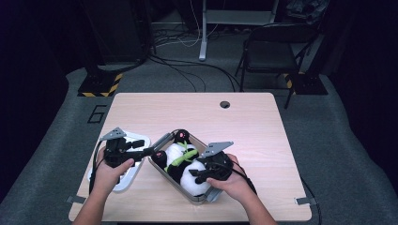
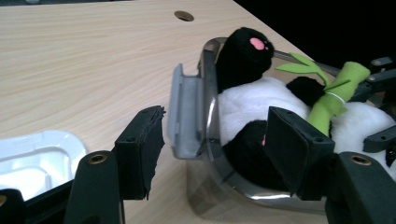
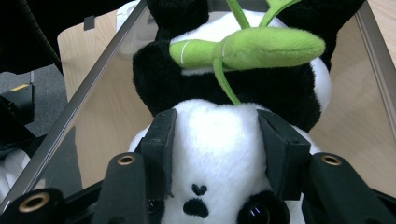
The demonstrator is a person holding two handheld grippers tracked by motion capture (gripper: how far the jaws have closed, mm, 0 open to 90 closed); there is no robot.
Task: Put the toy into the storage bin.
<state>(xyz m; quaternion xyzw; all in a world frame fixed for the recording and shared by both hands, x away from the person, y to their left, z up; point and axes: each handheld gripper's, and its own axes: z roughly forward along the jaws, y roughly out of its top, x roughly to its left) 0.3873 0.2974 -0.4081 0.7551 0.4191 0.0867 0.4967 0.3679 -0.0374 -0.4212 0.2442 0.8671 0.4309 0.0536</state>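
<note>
A clear box with metal rims sits near the front middle of the wooden counter, set at a slant, and a plush panda lies inside it. The panda is black and white, holds a green bamboo stalk across its belly, and has its feet toward the far left end of the box and its head toward the near right end.

The right gripper comes in from the near right, and its jaws pinch the panda's white head from both sides; in the right gripper view the pads press into the plush just above the eyes and nose.

The left gripper sits at the left end of the box. Its jaws are spread and pinch nothing: in the left gripper view one pad stands outside the box by the grey latch on the box's end, and the other stands over the panda's black leg inside.

A white lid lies on the counter just left of the box, under the left hand.
</note>
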